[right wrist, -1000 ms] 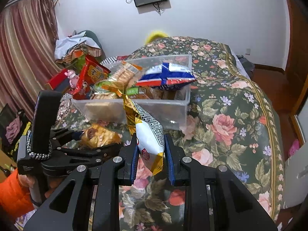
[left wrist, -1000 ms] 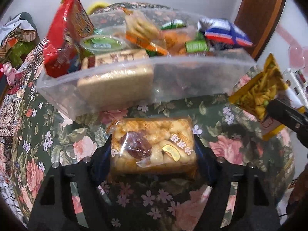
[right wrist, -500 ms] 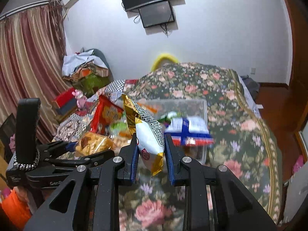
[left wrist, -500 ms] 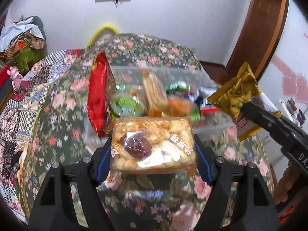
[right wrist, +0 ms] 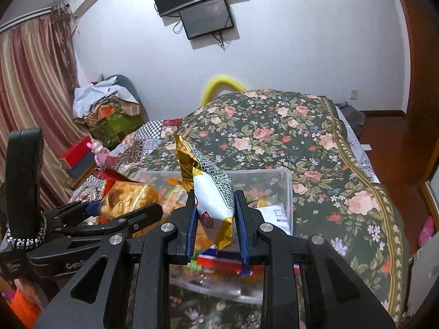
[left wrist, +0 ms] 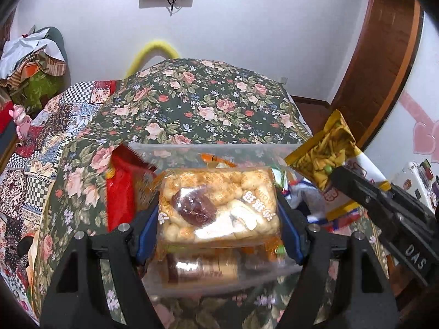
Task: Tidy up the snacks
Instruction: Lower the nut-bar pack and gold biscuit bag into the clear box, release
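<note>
Our left gripper (left wrist: 218, 211) squeezes the puffed snack pack (left wrist: 218, 205) and our right gripper (right wrist: 215, 216) squeezes the yellow bag (right wrist: 211, 192), both right above the clear bin (right wrist: 286, 189).

A bed under a floral quilt (left wrist: 208, 104) — a clear plastic snack bin (right wrist: 286, 189) rests directly on it.

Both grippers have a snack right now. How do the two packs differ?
The pack in the left gripper is a clear, blocky rectangle of puffed pieces, held flat and wide. The pack in the right gripper is a slim yellow-and-white pouch, opaque, standing on end and pinched near its bottom. The left gripper's span is wide, the right's narrow. Both packs are sealed and held above the clear plastic bin.
</note>
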Motion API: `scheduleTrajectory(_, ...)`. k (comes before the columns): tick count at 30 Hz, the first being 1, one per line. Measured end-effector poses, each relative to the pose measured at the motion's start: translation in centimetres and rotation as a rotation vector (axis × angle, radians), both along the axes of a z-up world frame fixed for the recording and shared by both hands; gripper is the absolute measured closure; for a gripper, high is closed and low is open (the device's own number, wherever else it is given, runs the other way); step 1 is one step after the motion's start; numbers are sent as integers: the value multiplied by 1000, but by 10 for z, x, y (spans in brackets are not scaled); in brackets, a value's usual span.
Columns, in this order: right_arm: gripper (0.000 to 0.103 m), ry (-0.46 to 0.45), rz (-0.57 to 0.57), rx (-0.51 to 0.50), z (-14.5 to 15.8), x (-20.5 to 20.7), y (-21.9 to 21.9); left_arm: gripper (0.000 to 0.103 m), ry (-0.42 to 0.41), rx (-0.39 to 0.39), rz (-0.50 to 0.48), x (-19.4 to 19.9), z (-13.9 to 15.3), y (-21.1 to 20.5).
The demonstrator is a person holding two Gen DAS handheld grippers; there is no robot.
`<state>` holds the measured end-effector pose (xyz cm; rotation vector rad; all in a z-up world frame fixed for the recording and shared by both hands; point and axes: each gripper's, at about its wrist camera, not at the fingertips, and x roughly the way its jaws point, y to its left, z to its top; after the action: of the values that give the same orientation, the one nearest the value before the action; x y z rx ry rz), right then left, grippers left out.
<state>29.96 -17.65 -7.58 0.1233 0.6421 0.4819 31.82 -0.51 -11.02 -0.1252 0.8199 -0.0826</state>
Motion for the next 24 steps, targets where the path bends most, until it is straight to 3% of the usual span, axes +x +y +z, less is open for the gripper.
scheduleTrajectory(6,77,23,10,-19,-6,5,4,27,20,-16,11,14,-6,1)
scheduleTrajectory(13,77,34,16,-1,-1,-7,-4,27,-8,-39,7,1,6,4)
scheduleTrajectory(18,77,11,19,-13,11,-26,-11,27,-50,-16,-15,-28,23,-2)
scheduleTrajectory(24,77,-73,15,-15,41,-62,-17,27,-179,12,-17,-84,67,-2)
